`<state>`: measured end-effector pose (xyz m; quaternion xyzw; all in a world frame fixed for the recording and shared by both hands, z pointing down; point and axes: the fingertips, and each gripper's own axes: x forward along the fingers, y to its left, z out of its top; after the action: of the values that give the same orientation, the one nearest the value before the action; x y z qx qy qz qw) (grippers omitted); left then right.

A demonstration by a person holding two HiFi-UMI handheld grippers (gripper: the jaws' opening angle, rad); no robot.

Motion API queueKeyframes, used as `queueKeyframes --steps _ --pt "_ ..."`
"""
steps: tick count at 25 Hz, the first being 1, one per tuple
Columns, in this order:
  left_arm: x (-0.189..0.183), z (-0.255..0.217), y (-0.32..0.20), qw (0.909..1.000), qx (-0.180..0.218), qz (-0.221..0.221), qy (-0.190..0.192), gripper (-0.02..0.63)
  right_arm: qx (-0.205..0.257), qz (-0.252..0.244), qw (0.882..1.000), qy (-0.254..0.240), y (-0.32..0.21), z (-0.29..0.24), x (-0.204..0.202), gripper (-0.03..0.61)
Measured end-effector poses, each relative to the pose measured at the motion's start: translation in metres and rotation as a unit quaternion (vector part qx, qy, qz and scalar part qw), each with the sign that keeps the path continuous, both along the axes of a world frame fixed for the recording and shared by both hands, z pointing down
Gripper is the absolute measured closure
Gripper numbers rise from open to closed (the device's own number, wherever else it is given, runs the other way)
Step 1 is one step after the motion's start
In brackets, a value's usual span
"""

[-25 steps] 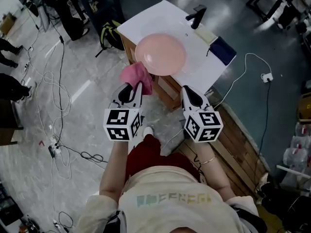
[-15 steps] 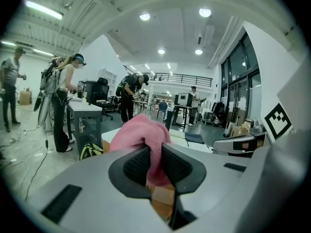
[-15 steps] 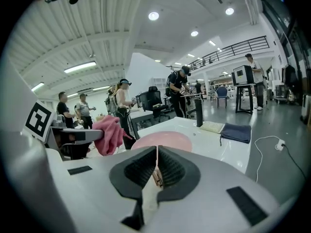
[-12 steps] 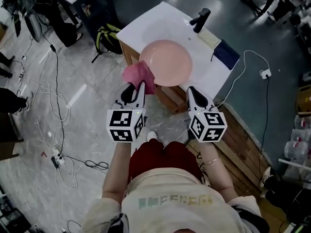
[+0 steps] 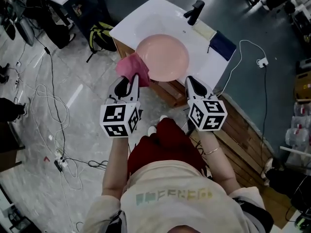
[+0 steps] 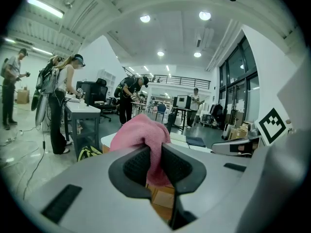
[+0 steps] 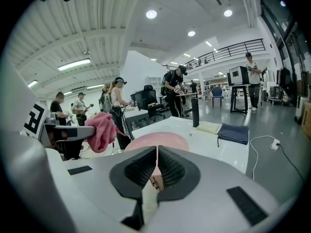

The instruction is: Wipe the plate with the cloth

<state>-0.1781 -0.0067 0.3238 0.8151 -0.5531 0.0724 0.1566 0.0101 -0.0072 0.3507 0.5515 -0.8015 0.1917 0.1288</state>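
Holding: the left gripper [image 5: 127,84] has its jaws clamped on a fold of the pink cloth [image 5: 132,68], and the rest of the cloth bunches up above and beyond the jaw tips.
Right gripper: the right gripper [image 5: 193,84] has its jaws drawn together with nothing between them. It hangs near the plate's near-right rim and appears to be apart from it.
Plate: the pink plate [image 5: 162,57] lies flat and bare on the white table [image 5: 146,18], close to the table's near edge.
Cloth against plate: from the head view the cloth sits just beside the plate's left rim. Whether it touches the rim cannot be told.
Step in hand: this looks like the approach. The cloth is gripped and brought up to the plate, and no wiping contact shows on the plate's face.
Next move: the cloth has to be carried over the rim and lowered until the loose bunch, not the hard jaw tips, presses on the surface, then swept across.
Steadying: the plate may slide under the wipe, being so near the table edge. The right gripper would likely need to brace the rim or open to pinch it first.
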Motion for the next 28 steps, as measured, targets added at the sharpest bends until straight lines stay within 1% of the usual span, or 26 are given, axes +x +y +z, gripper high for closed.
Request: queueKeyframes --steps 7,13,19,28 --pt "0.009 -0.003 -0.017 0.9999 0.004 0.012 0.000 0.546 0.000 0.016 1.000 0.006 -0.014 0.001 0.011 0.540" --pt "0.021 -0.001 -0.039 0.9998 0.007 0.020 -0.007 0.546 -0.006 0.030 0.999 0.014 -0.032 0.009 0.027 0.540" --pt "0.037 0.005 -0.070 0.9995 0.001 0.029 -0.012 0.546 -0.018 0.025 0.999 0.020 -0.062 0.020 0.038 0.538" --pt "0.053 0.015 -0.127 0.9992 -0.015 0.034 -0.014 0.546 -0.063 0.014 0.998 0.002 -0.118 0.045 0.045 0.538"
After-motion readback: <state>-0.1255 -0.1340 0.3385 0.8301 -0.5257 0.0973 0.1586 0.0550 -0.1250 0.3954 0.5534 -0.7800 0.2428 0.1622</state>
